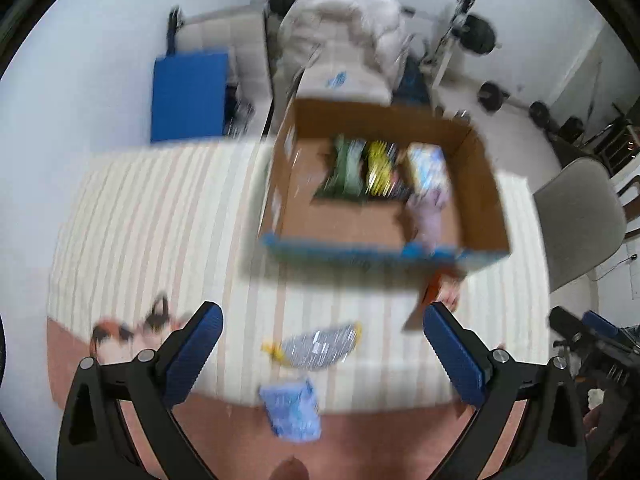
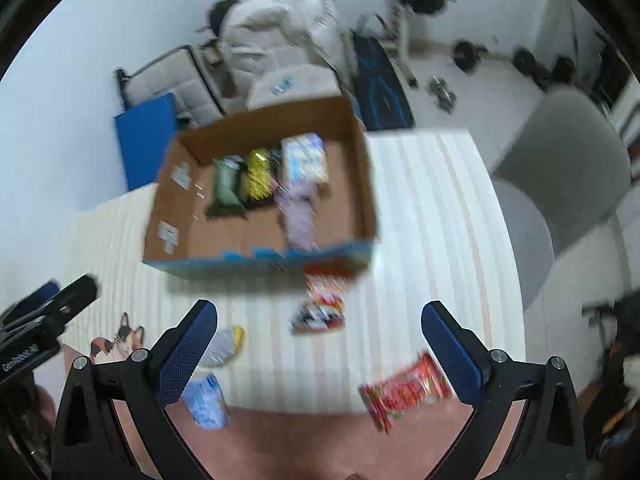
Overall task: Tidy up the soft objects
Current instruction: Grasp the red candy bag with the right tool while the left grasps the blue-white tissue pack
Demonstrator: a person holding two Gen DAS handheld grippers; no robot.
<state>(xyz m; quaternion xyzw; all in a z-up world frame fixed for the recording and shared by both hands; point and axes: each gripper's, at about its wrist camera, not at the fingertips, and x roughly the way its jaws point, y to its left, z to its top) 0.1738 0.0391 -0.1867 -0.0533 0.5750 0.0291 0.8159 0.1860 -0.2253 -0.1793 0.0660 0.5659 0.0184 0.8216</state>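
Both views are motion-blurred. The left gripper (image 1: 320,320) hangs above the striped tablecloth (image 1: 160,220) with its blue-padded fingers (image 1: 196,354) spread wide and nothing between them. Just ahead of the gap between those fingers lies a silver packet with yellow ends (image 1: 318,346), and nearer the wrist, between the finger bases, a light blue packet (image 1: 292,410). Farther ahead, beyond the fingertips, stands the open cardboard box (image 1: 480,184), holding a green packet (image 1: 346,168), a yellow packet (image 1: 380,168), a blue-and-white packet (image 1: 430,168) and a pale purple one (image 1: 430,212). The right gripper (image 2: 320,316) is likewise spread wide and empty. A red snack packet (image 2: 404,390) lies just inside its right finger (image 2: 454,354), and a red-and-white packet (image 2: 322,308) sits ahead between the fingertips, just in front of the box (image 2: 360,140).
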